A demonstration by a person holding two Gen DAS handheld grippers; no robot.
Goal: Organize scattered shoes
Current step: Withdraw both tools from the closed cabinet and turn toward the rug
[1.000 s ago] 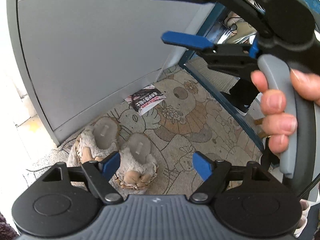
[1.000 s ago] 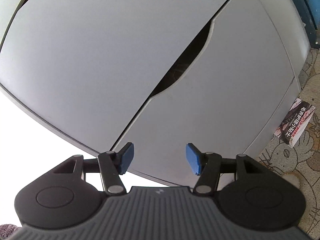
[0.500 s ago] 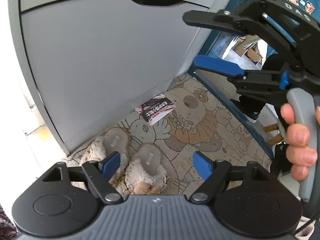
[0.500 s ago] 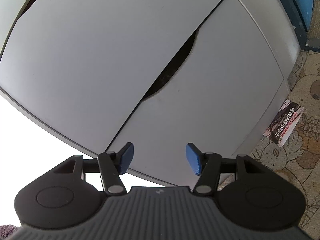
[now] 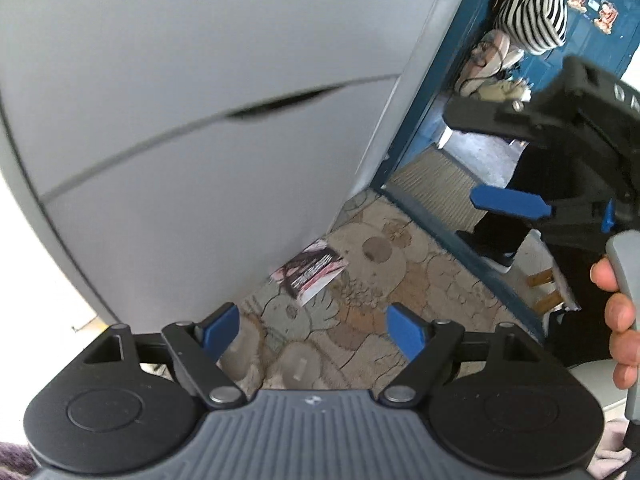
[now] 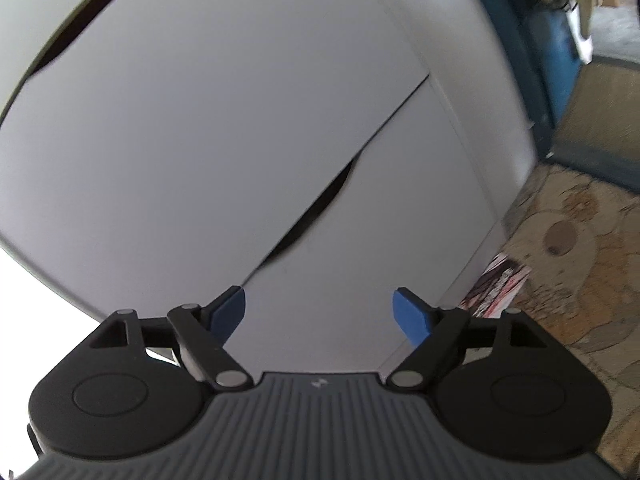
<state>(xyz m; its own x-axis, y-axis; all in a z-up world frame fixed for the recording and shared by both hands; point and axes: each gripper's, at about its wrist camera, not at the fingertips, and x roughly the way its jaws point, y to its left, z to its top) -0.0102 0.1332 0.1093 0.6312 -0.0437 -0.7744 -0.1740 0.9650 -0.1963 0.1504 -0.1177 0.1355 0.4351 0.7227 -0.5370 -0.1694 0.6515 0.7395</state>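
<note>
On my left, the grey cabinet [image 5: 192,128] filled most of the view, with a dark slot [image 5: 280,104] between its two door panels. My left gripper [image 5: 312,330] stood wide, with nothing between its blue fingertips [image 5: 222,326]. Just below it lay the pair of fluffy slippers [image 5: 296,364], side by side on the patterned rug [image 5: 400,280] near the foot of the cabinet and half hidden behind the gripper's body. A little past them a printed leaflet [image 5: 310,270] rested on the rug against the cabinet's base. Further right ran a blue door frame [image 5: 424,128], and beyond it hung a striped garment [image 5: 532,12]. At the far right my right gripper [image 5: 508,202] came in from the side, my right hand [image 5: 618,320] wrapped round its grey handle. From that gripper's own camera, the jaws had just been opening and stood wide and empty, facing the cabinet doors, with the leaflet to their right.
</note>
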